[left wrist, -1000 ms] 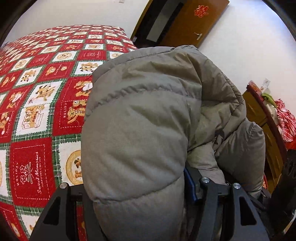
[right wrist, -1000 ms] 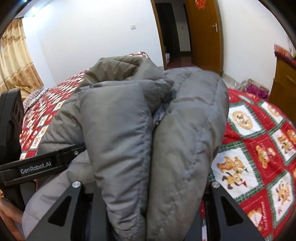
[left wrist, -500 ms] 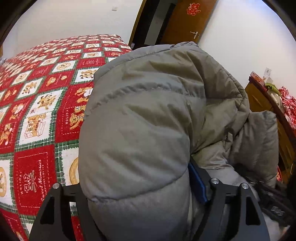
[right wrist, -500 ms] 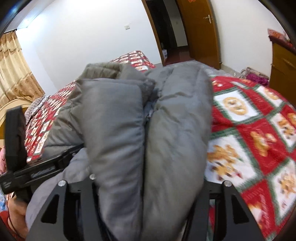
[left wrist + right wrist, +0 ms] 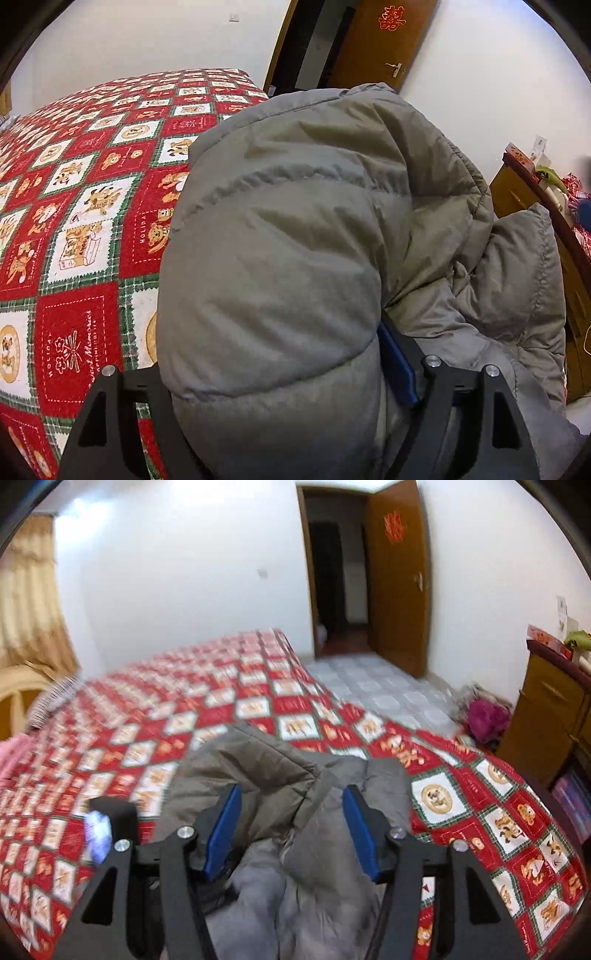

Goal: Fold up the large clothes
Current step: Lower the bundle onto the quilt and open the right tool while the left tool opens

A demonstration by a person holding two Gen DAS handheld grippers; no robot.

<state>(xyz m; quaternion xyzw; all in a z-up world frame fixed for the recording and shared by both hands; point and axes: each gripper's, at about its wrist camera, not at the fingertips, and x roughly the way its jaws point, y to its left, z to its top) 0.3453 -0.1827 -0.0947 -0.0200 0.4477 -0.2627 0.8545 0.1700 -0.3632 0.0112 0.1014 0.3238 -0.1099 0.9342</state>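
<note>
A grey puffy jacket [image 5: 295, 229] lies bundled on a bed with a red patchwork quilt [image 5: 77, 206]. In the left wrist view a thick fold of it bulges between the wide jaws of my left gripper [image 5: 277, 369]. The face of the right blue pad [image 5: 397, 365] shows bare, and the left pad is hidden behind the fabric. In the right wrist view my right gripper [image 5: 291, 830] hangs open above the jacket [image 5: 266, 768]. Both of its blue pads [image 5: 223, 830] are clear of the cloth, with nothing gripped.
The quilt [image 5: 166, 716] stretches far to the left and back, with a striped pillow [image 5: 55, 698] at its left end. An open wooden door [image 5: 399, 583] and tiled floor [image 5: 373, 690] lie beyond. A wooden cabinet [image 5: 546, 716] and a magenta cloth heap [image 5: 485, 716] stand at the right.
My right gripper opened, let go of the jacket fold and rose above it, so the room came into view. The left jaws spread wider around their fold without moving away.
</note>
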